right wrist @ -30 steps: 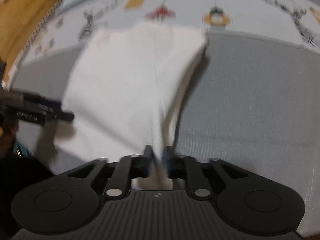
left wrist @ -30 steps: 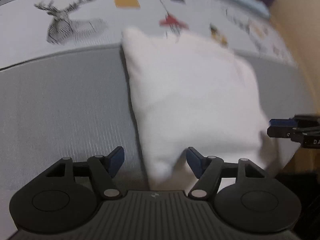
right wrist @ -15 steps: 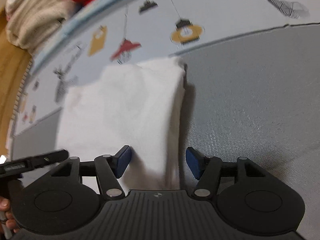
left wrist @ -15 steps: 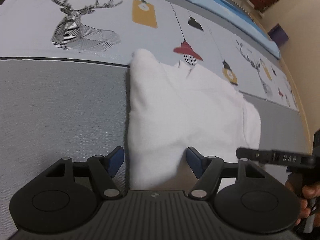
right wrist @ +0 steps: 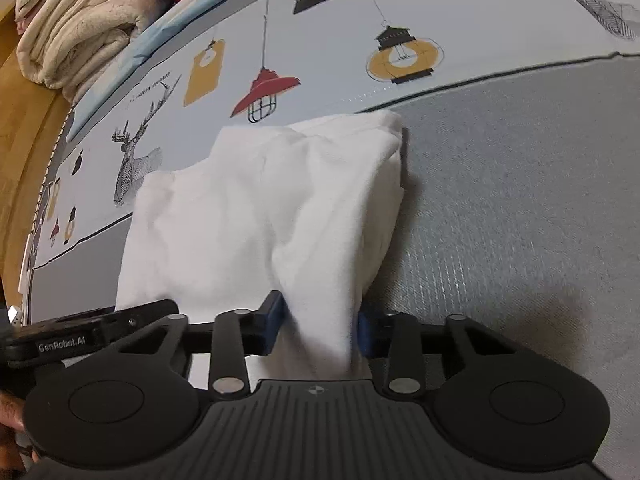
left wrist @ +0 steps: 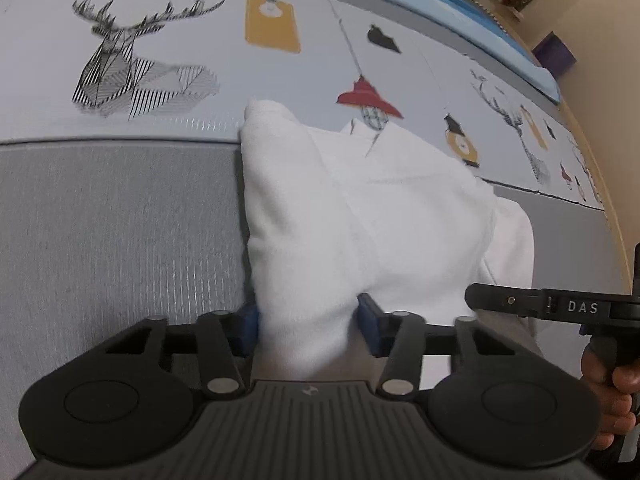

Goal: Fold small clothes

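Note:
A white garment (left wrist: 360,220), folded over, lies on the grey-and-printed mat (left wrist: 120,220). My left gripper (left wrist: 308,328) straddles the garment's near left corner. Its jaws are closing, and the cloth bunches between the blue pads and touches both. The right wrist view shows the same white garment (right wrist: 260,208), whose near right corner sits in my right gripper (right wrist: 320,326). These jaws are closing too, with the fabric pinched between both pads. Each gripper shows at the edge of the other's view: the right gripper (left wrist: 560,306) and the left gripper (right wrist: 80,336).
The mat's far half carries deer and lamp prints (left wrist: 132,68). Folded cream blankets (right wrist: 76,36) and something red are stacked beyond the mat's far left edge. A hand (left wrist: 612,392) holds the right gripper's handle. Wooden floor (right wrist: 24,128) borders the mat.
Both grippers have come down onto the garment's near corners and narrowed their jaws around the cloth. The garment, lifted and blurred a second ago, now lies flatter on the mat.

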A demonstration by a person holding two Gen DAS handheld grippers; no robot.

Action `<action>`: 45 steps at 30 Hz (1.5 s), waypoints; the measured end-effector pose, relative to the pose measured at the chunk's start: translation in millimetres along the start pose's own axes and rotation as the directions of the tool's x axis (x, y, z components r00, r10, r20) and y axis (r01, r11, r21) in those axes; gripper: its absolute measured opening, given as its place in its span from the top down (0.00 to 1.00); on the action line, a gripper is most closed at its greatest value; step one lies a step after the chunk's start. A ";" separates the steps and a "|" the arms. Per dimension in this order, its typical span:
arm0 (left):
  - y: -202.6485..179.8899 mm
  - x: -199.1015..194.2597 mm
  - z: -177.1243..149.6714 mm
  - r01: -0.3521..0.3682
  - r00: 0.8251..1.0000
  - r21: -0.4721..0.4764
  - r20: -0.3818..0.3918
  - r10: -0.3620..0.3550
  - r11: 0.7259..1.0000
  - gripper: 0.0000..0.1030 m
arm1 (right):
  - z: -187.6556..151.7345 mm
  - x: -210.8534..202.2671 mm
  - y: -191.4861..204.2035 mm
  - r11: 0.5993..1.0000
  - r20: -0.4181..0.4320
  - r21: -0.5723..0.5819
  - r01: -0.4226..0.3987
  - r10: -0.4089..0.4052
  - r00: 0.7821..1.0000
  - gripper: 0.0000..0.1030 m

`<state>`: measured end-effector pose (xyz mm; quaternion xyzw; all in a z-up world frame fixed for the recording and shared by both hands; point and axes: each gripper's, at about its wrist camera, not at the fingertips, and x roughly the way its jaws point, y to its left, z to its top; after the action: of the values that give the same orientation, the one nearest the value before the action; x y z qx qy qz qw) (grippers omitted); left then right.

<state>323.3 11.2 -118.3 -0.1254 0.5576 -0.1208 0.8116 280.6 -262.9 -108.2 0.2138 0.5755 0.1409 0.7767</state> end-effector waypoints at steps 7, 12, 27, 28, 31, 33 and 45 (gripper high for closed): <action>-11.9 -7.7 10.7 -0.021 0.998 0.071 0.053 0.017 0.997 0.65 | 5.2 -7.3 2.5 1.000 0.058 0.005 -0.007 0.007 0.998 0.73; -16.3 -19.4 21.8 -0.038 0.992 0.102 0.128 0.025 0.994 0.67 | 10.7 -11.6 13.1 0.999 0.130 -0.031 0.004 0.000 0.991 0.75; -23.3 -66.8 57.2 -0.159 0.854 0.108 0.514 0.082 0.981 0.38 | 41.6 -36.6 60.1 0.982 0.552 -0.172 0.075 0.033 0.833 0.64; -18.7 -62.4 60.2 -0.143 0.876 0.098 0.475 0.080 0.985 0.36 | 45.2 -33.1 58.9 0.984 0.557 -0.156 0.091 0.011 0.830 0.58; 0.0 -46.7 66.1 -0.143 0.928 0.010 0.348 0.131 0.990 0.36 | 56.6 -18.7 44.9 0.984 0.515 -0.054 0.170 -0.119 0.849 0.46; 17.9 -41.7 69.2 -0.110 0.949 -0.087 0.286 0.131 0.990 0.37 | 61.5 -16.8 32.0 0.985 0.482 0.009 0.170 -0.153 0.863 0.46; 55.0 4.1 54.5 0.032 0.998 -0.296 0.069 -0.012 0.955 0.87 | 48.1 12.6 17.3 0.996 0.197 0.021 0.090 -0.092 0.976 0.84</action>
<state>378.9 65.2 -121.6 -0.2560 0.5408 -0.0407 0.8002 330.7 -250.2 -98.3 0.2049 0.5054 0.0796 0.8344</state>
